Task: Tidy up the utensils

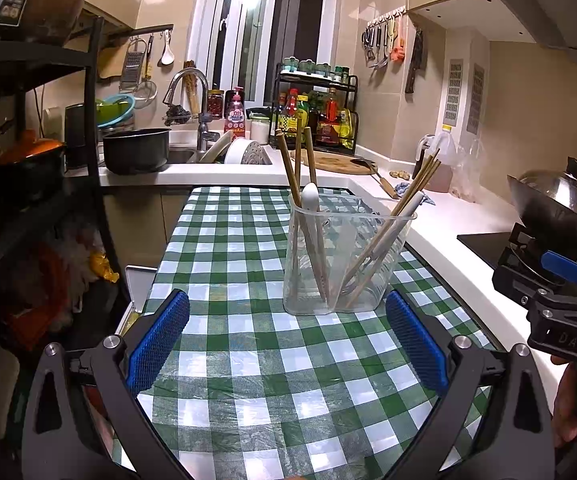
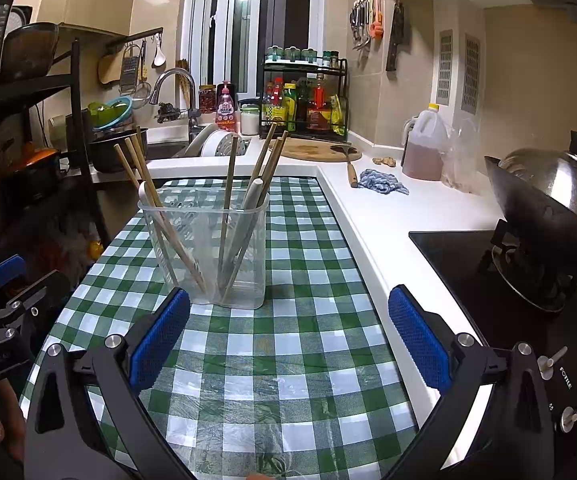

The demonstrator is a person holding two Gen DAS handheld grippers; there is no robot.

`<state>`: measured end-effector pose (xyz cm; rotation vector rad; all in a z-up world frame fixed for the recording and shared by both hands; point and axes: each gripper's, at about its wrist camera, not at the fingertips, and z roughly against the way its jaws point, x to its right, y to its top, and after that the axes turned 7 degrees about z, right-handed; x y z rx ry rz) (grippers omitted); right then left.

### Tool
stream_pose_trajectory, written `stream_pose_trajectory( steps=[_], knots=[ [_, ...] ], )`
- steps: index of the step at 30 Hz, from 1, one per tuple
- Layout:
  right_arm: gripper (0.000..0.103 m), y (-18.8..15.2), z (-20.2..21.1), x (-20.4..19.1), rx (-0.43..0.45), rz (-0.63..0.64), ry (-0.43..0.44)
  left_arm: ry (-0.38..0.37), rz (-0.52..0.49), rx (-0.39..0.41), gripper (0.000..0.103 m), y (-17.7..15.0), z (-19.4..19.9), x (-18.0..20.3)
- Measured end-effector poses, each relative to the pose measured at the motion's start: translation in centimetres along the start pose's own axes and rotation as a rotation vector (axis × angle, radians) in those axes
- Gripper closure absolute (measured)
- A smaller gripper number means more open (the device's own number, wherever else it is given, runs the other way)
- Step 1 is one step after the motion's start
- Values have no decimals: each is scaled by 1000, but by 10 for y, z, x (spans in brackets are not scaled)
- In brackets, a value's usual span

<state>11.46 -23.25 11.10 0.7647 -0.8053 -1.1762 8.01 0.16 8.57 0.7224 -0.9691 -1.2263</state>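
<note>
Left hand-held gripper [image 1: 288, 344]: jaws spread wide, blue pads [image 1: 158, 344] empty, hovering over the green-checked cloth [image 1: 248, 380] on the counter [image 1: 440, 216], touching nothing. Right hand-held gripper [image 2: 288, 340]: same, wide open, nothing btwn pads. Clear utensil holder [image 1: 348, 256] stands upright on the cloth just ahead of both, w/ chopsticks [image 1: 292, 168] and a white spoon [image 1: 310, 196] leaning inside.

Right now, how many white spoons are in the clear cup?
2. One white spoon leans at the left side of the clear cup; the other white spoon leans at the right side among chopsticks. More could be hidden behind the sticks.
</note>
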Motion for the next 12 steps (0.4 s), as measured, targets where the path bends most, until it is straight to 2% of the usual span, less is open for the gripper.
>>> stream_pose_trajectory(
  steps=[12],
  knots=[
    [5,-2,-1,-2,-2,0,3,5,24,-27,8,1,-3,-5]
  ],
)
